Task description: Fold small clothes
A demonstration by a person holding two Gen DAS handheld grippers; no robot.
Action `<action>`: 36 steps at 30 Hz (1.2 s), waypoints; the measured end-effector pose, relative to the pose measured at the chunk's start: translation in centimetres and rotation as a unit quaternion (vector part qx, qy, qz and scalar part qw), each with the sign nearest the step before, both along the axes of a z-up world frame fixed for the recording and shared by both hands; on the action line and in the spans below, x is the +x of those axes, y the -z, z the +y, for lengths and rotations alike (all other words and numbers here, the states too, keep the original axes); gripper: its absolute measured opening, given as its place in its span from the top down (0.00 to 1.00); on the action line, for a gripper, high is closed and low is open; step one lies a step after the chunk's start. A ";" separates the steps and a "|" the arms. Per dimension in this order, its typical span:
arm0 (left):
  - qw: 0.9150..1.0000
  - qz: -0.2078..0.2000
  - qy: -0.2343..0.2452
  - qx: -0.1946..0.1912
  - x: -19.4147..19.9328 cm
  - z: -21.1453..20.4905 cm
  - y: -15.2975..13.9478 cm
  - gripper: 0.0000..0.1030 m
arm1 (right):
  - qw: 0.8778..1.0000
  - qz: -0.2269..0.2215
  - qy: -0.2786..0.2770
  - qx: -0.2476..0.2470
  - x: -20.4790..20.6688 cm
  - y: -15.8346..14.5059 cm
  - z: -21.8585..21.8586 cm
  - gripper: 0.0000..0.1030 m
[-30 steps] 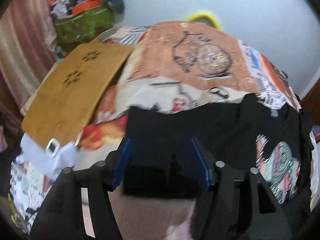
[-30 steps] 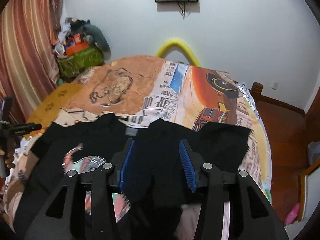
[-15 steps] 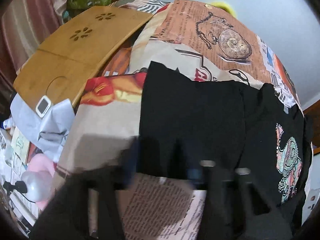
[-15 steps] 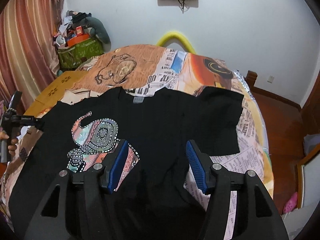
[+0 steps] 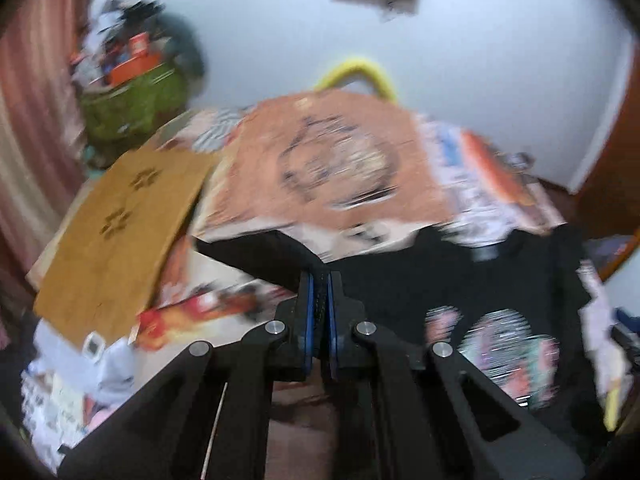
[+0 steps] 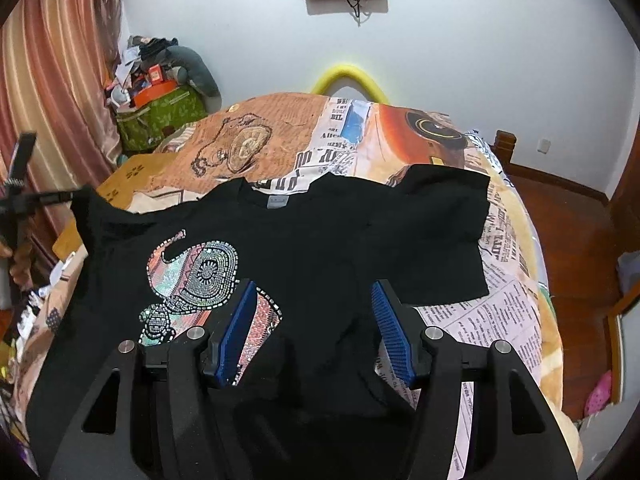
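While the black T-shirt (image 6: 320,232) lies spread face up on the printed bedspread (image 6: 508,292), its front shows a beaded, many-coloured elephant design (image 6: 196,276) and a small grey label (image 6: 278,201) sits inside the neckline. Its collar points toward the far wall, its hem toward the camera, so its long axis runs from near to far, with the sleeves reaching out to either side. The right gripper (image 6: 314,328) hangs above the lower half of the shirt, blue pads wide apart and gripping nothing. The left gripper (image 5: 319,308) is clamped tight on the edge of the left sleeve (image 5: 260,256), which rises off the bed. A second ago that gripper stood open over flat cloth; since then it has closed and lifted the sleeve. A wooden lap tray (image 5: 120,232) lies beside the shirt.
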State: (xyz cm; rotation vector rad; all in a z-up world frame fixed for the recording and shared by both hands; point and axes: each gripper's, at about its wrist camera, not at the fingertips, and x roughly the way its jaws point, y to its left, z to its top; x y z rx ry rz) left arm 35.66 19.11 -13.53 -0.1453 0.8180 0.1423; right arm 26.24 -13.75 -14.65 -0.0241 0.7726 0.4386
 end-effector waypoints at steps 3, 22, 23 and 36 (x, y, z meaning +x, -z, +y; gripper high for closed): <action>0.998 -0.001 0.057 -0.007 1.2 -4.6 -0.5 0.95 | 1.000 0.001 0.005 0.009 -0.2 -0.2 -0.7 0.46; 0.997 0.053 0.050 -0.021 4.0 -7.5 0.9 0.38 | 0.999 0.017 0.047 -0.001 -0.7 0.8 -6.0 0.46; 0.998 0.052 0.042 -0.017 3.9 -6.9 0.9 0.37 | 0.999 0.020 0.049 -0.002 -0.6 1.0 -6.2 0.46; 0.988 0.152 0.019 0.022 6.1 -6.1 13.3 0.28 | 0.994 0.051 0.093 -0.001 3.4 3.6 -9.1 0.46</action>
